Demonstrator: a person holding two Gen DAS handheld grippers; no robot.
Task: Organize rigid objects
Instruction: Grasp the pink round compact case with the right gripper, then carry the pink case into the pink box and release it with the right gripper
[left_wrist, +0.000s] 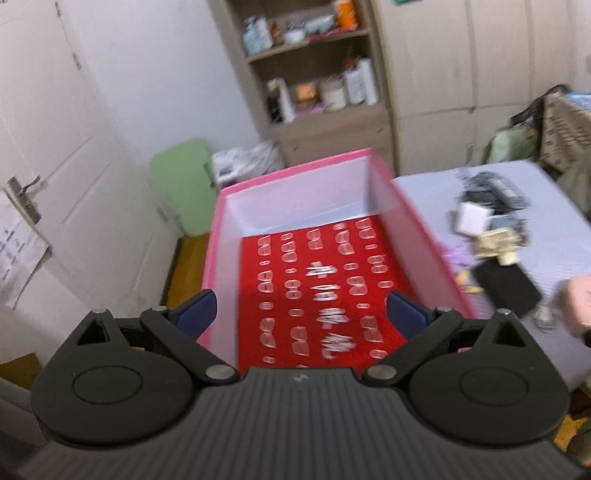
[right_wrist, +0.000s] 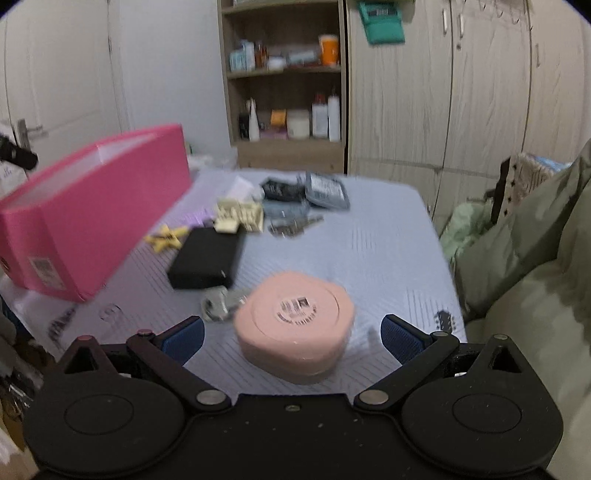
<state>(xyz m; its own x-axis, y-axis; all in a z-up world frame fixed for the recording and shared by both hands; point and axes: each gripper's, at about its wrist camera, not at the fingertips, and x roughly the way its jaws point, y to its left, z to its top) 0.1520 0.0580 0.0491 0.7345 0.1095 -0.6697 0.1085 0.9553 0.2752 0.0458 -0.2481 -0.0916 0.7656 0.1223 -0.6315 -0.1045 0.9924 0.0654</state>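
Pink case (right_wrist: 295, 325) on bed between spread right claw (right_wrist: 291, 338) fingers; left claw (left_wrist: 301, 314) apart over pink box (left_wrist: 221, 221).

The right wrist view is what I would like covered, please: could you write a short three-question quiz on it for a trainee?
1. True or false: the right gripper is shut on the pink case.
2. Which lies nearest the pink case? A) black box B) grey pouch C) yellow clips
3. Fill in: the big pink box stands on the ____ side of the bed in this view.

Key
1. False: both fingers are spread wide, apart from the case.
2. A
3. Left
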